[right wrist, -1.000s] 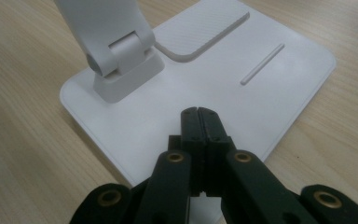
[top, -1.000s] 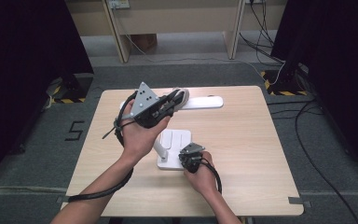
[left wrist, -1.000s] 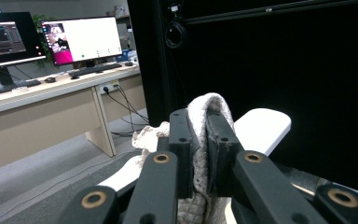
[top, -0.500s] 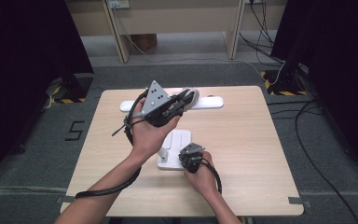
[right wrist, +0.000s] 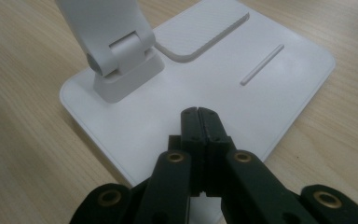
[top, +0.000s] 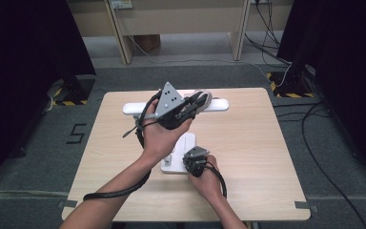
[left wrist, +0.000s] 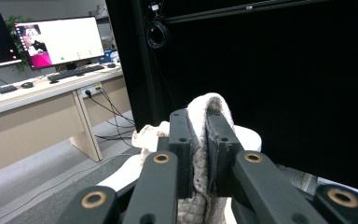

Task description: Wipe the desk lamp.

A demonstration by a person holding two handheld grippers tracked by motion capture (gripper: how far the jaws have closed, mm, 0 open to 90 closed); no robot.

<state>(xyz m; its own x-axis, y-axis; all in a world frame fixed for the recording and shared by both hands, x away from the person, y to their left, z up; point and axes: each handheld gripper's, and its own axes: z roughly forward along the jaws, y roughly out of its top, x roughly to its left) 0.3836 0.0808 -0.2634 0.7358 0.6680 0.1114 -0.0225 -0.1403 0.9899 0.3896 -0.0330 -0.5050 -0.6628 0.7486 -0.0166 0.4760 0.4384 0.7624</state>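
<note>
A white desk lamp stands mid-table: its flat base (top: 170, 166) lies near me, and its long head bar (top: 220, 104) runs left to right farther back. My left gripper (top: 198, 102) hovers over the bar's middle, shut on a whitish knitted cloth (top: 204, 97). The left gripper view has that cloth (left wrist: 200, 106) pinched between the pads of the left gripper (left wrist: 198, 135), with the white lamp head (left wrist: 248, 138) just beyond. My right gripper (top: 188, 161) is shut with nothing in it. In its own view the right gripper (right wrist: 199, 114) has its tips over the base plate (right wrist: 261, 70), near the arm hinge (right wrist: 121, 60).
The wooden table (top: 252, 148) has bare room on both sides of the lamp. Black curtains (top: 24, 57) flank the table, and cables (top: 314, 143) trail on the floor at the right. A desk with monitors (left wrist: 65, 39) stands beyond.
My left hand has carried the cloth to the right along the lamp head. The right hand and the lamp base have stayed put.
</note>
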